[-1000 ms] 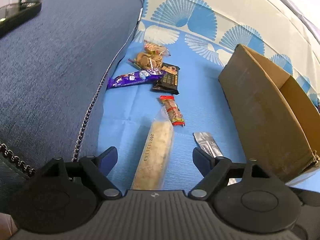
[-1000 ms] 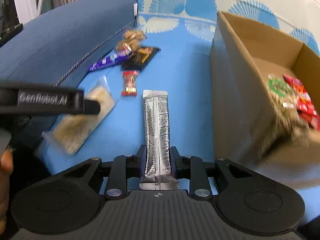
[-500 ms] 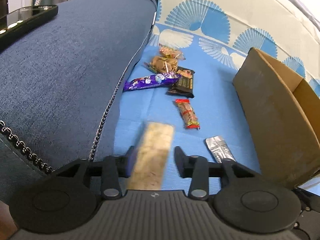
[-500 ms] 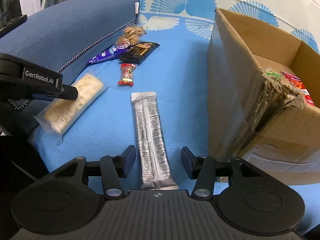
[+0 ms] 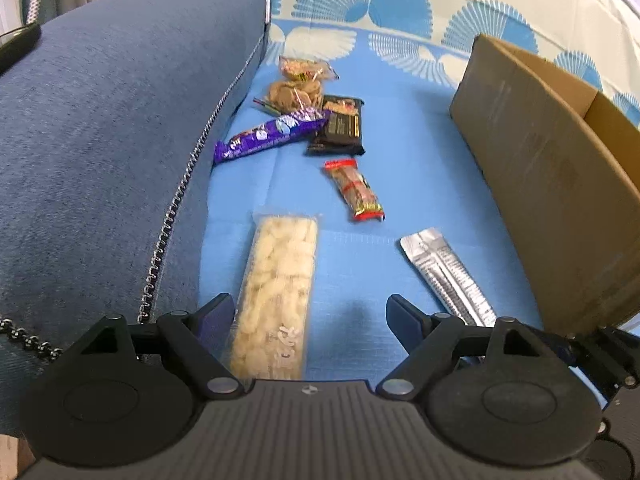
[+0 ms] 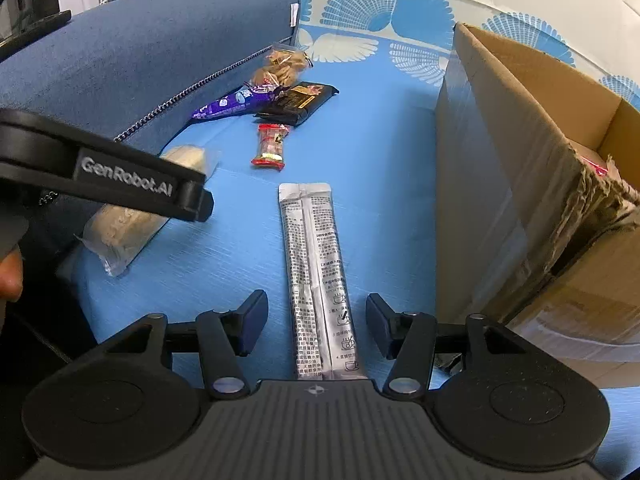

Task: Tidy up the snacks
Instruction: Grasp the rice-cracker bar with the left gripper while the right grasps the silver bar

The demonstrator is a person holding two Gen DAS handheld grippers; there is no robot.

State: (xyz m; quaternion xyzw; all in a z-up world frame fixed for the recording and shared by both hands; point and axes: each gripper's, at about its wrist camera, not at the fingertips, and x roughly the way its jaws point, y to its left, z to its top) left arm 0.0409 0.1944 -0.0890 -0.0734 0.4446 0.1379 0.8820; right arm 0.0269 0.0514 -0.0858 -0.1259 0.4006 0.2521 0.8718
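Observation:
On the blue seat cover, a clear-wrapped puffed-rice bar [image 5: 276,292] lies between the fingers of my left gripper [image 5: 308,314], close to the left pad. Those jaws are opening and do not press on it. A long silver sachet [image 6: 316,264] lies flat between the fingers of my right gripper [image 6: 316,320]. Those jaws are also opening, with a gap on both sides. The open cardboard box [image 6: 500,180] stands to the right, with red packets [image 6: 596,164] showing inside. One finger [image 6: 192,200] of the left gripper reaches in from the left above the rice bar [image 6: 128,224].
Farther back lie a small red packet [image 5: 354,188], a black packet [image 5: 340,128], a purple bar [image 5: 268,136] and cookie bags [image 5: 300,84]. The dark blue sofa arm [image 5: 100,140] rises on the left, with a phone [image 5: 16,44] on it. A metal chain [image 5: 32,340] hangs near it.
My right gripper, shut on the silver sachet a second ago, has let it go. My left gripper narrowed around the rice bar, then spread again, and the bar lies flat.

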